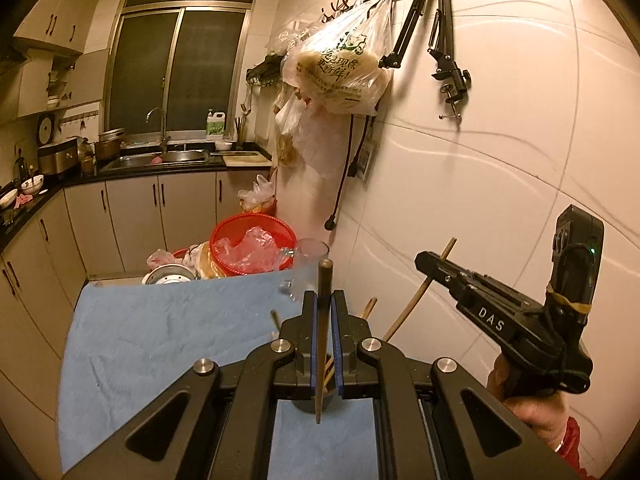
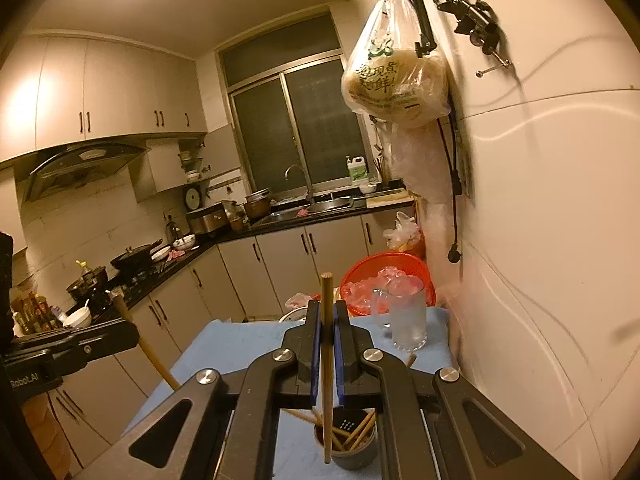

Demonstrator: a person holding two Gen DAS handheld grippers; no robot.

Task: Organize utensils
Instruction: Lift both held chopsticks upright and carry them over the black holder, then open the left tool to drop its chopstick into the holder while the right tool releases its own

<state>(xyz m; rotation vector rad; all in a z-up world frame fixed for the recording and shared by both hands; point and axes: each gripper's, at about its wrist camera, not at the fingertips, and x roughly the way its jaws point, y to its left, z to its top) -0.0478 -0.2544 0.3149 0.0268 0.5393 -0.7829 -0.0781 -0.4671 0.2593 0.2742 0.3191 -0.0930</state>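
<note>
Left gripper (image 1: 324, 312) clamping dark chopstick (image 1: 323, 320) upright, right gripper (image 2: 327, 320) tilted down, pinching pale chopstick (image 2: 326, 360)

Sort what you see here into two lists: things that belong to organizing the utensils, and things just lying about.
Job in hand:
dark chopstick in left gripper
light chopstick in right gripper
utensil cup holding chopsticks

Lying about:
glass mug
red basket
hanging bread bag
blue towel

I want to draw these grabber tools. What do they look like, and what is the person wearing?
Each gripper is black with silver round bolts and blue pads inside its two fingers. The right gripper has white letters, DAS, a camera strapped on with a yellow band, a black cord and a tiny green light. The left gripper looks alike. The sleeve is red.
</note>
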